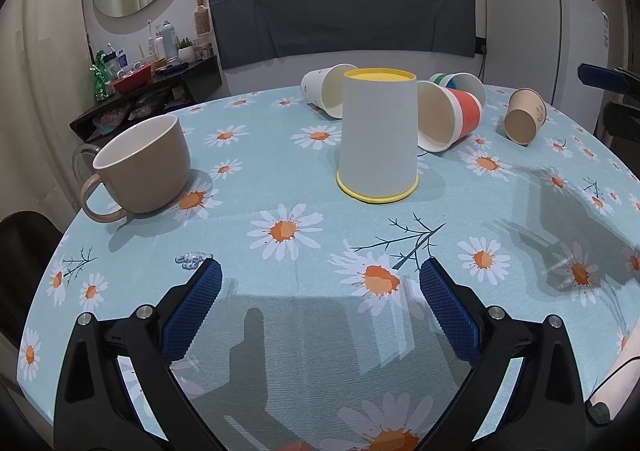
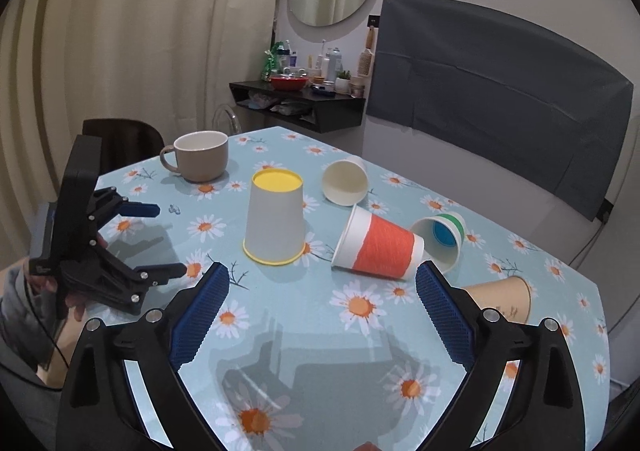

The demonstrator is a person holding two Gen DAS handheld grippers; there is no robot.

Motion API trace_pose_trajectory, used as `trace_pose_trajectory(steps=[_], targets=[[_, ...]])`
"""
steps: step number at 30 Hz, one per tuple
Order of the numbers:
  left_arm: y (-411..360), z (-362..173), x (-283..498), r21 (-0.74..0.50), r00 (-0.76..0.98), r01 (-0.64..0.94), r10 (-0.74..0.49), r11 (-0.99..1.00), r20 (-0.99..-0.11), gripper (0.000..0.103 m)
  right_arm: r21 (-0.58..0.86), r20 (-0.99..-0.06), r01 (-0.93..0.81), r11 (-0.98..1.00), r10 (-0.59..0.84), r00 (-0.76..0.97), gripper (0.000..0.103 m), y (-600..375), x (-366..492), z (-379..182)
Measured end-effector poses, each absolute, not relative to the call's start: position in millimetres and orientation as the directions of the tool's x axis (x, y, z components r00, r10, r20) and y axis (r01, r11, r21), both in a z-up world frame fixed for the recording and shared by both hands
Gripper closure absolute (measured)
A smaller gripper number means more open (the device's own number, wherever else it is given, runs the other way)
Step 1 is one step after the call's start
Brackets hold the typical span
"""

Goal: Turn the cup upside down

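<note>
Cup with yellow rim (image 1: 377,139) stands mouth-down at frame centre on the daisy-print worktop (image 1: 304,315), yellow base up — touching nothing. Left hand-held gripper (image 1: 320,315) hovers low before it, fingers spread wide, empty. Right hand-held gripper (image 2: 322,315) likewise spread and empty. Behind the cup, four paper cups lie on their sides — among them an orange-banded cup (image 2: 378,245). Beige mug (image 1: 144,167) stands upright at left.
</note>
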State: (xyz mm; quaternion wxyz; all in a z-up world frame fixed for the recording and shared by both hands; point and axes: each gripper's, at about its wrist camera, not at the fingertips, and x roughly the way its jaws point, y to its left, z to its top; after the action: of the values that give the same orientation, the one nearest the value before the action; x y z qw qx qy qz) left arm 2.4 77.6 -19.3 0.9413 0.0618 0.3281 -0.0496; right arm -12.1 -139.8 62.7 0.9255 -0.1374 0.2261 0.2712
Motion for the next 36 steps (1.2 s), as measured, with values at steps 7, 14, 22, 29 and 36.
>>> trace_pose_trajectory(steps=[7,14,22,29,36], targets=[[78.9,-20.2,3.4,0.081,0.778,0.112,-0.036,0.990,-0.627,0.006,-0.054,-0.484,-0.514,0.856,0.428,0.763,0.009,-161.1,-32.7,46.6],[74.5,-19.5,1.1,0.116,0.783,0.106,-0.011,0.988,-0.621,0.006,0.039,-0.482,-0.436,0.899,0.399,0.780,0.009,-179.6,-38.5,23.7],[73.4,-18.4,-2.8,0.118,0.793,0.119,-0.023,0.986,-0.608,0.006,0.056,-0.497,-0.390,0.919,0.365,0.787,0.009,-173.8,-33.1,7.6],[74.2,-17.8,-2.7,0.099,0.795,0.132,-0.045,0.986,-0.605,0.006,0.022,-0.484,-0.365,0.931,0.329,0.811,0.009,-166.0,-33.0,2.1],[73.5,-16.8,-3.9,0.104,0.800,0.125,-0.039,0.987,-0.599,0.006,0.015,-0.483,-0.344,0.939,0.308,0.820,0.009,-166.2,-31.5,0.4]])
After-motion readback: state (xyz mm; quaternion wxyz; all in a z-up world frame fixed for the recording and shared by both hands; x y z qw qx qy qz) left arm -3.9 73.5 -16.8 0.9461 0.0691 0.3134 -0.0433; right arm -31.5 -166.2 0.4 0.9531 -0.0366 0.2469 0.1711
